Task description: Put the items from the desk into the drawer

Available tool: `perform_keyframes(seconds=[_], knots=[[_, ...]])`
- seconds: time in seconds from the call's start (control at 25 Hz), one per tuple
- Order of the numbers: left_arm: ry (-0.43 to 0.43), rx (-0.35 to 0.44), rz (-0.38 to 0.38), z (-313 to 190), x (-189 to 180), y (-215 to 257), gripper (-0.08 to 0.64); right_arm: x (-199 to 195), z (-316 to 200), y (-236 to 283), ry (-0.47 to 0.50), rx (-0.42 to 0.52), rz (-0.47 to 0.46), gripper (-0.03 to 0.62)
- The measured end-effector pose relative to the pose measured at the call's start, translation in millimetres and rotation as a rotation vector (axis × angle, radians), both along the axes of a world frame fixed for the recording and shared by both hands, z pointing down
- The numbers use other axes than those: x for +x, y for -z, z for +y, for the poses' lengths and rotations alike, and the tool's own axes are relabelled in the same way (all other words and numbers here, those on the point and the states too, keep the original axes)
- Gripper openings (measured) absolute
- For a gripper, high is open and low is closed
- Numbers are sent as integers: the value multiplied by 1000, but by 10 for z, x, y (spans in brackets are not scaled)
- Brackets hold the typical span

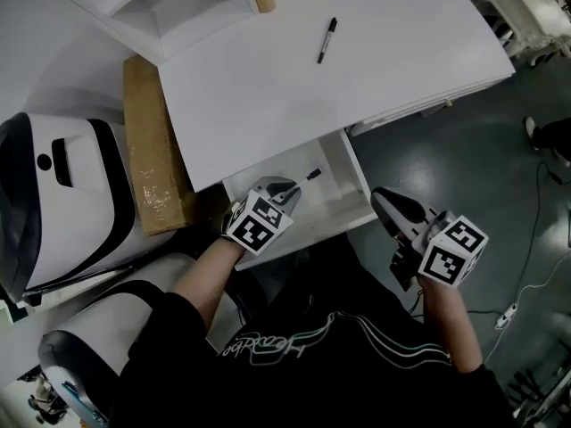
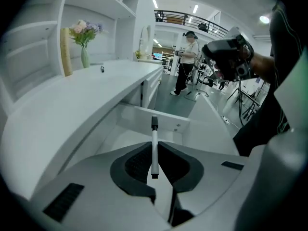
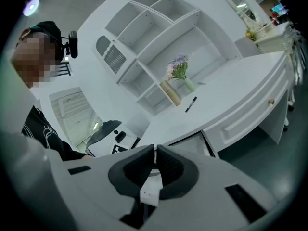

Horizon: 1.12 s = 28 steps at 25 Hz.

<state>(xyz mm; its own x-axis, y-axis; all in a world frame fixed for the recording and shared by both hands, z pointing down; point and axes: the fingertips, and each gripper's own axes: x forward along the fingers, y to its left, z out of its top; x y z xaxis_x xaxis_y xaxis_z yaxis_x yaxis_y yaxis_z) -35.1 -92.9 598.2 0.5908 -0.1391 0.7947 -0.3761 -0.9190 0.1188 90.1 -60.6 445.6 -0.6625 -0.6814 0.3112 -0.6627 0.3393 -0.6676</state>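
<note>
Clamping a slim white-barrelled marker with a black cap [image 1: 308, 176] between its dark padded jaws, the left gripper [image 1: 287, 192] hangs over the open white shallow drawer [image 1: 355, 185] that juts out from the near edge of the white curved desk [image 1: 294, 87]. The grip sits on the barrel's rear part, so the capped end sticks out ahead of the jaws. That probably lets the marker be laid on the drawer floor with the jaws clear of the walls. It is over the drawer's near left part; whether it touches the bottom I cannot tell.

The left forearm reaches in from the near side with the gripper tipped well downward toward the drawer's far wall. The right gripper [image 1: 382, 199] waits to the right of the drawer, over the dark floor, jaws together with nothing between them. It points nearly level toward the desk, likely parked out of the way.

A second, all-black marker [image 1: 327, 40] lies on the far part of the desktop, well apart from both grippers, so the task looks part done.
</note>
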Motion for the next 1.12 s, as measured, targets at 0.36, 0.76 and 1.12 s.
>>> perform_keyframes(seconds=[0.36,0.76,1.12], knots=[[-41,-66,-138,-91,82,-1021,54,305,-90,-310,-41,-76,3,46],[-55,-105,-195,3,97,-1416,90,412,-95,-407,-61,-110,-2,46],[-14,-125,-95,-54,44,-789,210,196,-86,-221,-28,-56,-10,46]])
